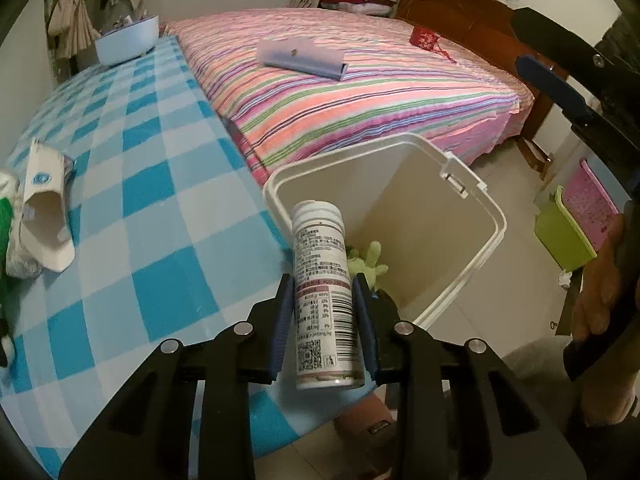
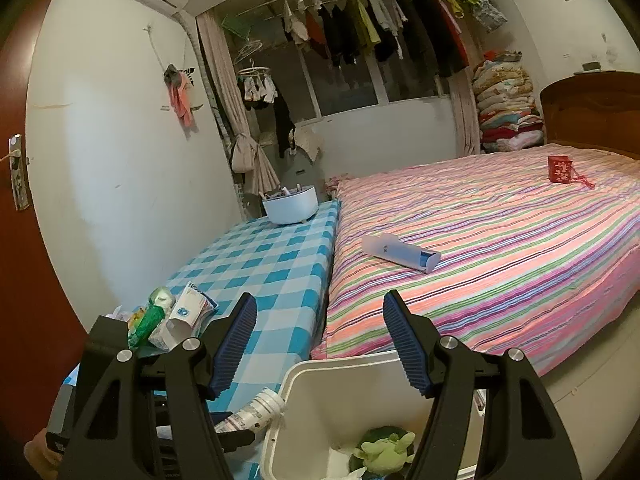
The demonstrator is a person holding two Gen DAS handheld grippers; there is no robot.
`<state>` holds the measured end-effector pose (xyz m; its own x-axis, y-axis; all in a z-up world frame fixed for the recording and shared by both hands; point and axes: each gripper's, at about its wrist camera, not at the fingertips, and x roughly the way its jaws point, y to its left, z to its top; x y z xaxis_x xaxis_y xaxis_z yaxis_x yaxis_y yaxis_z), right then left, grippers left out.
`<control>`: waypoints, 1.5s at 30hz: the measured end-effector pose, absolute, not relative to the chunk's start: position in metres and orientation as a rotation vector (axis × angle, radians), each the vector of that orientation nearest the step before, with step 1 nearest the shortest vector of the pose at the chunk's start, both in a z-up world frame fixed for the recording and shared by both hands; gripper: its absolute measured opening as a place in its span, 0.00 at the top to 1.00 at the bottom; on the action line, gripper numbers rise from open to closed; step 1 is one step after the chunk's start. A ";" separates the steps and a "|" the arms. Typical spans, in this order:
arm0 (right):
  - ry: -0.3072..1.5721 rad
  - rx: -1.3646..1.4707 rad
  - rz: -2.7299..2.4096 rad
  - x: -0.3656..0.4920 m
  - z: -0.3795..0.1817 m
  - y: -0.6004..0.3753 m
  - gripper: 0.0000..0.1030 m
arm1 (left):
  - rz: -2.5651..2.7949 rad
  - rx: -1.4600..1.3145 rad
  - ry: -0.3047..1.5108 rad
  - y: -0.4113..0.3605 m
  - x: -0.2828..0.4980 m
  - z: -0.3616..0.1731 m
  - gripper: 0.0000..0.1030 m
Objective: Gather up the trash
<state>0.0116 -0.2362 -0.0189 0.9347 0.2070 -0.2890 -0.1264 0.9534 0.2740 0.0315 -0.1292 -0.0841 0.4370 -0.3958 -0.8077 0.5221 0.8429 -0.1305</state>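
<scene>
My left gripper [image 1: 323,284] is shut on a white plastic bottle [image 1: 322,292] with a printed label, held over the near rim of the white trash bin [image 1: 472,184]. The bottle's cap end points at the bin. A green crumpled item [image 1: 366,262] lies in the bin. The bottle [image 2: 256,410] also shows in the right wrist view, at the bin's left rim [image 2: 292,380]. My right gripper [image 2: 320,310] is open and empty above the bin, where the green item [image 2: 384,454] lies. More trash, a torn paper carton [image 1: 42,216] and green wrapper [image 2: 146,322], lies on the checked table.
The blue checked table [image 1: 152,184] stands against a striped bed [image 1: 360,92] with a flat white box [image 2: 400,252] and a red pouch [image 2: 562,168]. A white bowl-shaped container [image 2: 290,204] stands at the table's far end. A green and pink bin [image 1: 568,224] stands on the floor at right.
</scene>
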 end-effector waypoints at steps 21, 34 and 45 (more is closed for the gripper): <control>0.251 0.363 0.090 -0.002 -0.017 -0.273 0.38 | -0.517 0.264 0.811 -0.188 0.047 -0.072 0.21; 0.260 0.349 0.125 0.011 -0.015 -0.255 0.38 | -0.460 0.217 0.817 -0.150 0.055 -0.070 0.17; 0.329 0.306 0.248 0.049 -0.021 -0.192 0.38 | -0.283 0.214 0.761 -0.070 0.057 -0.063 0.17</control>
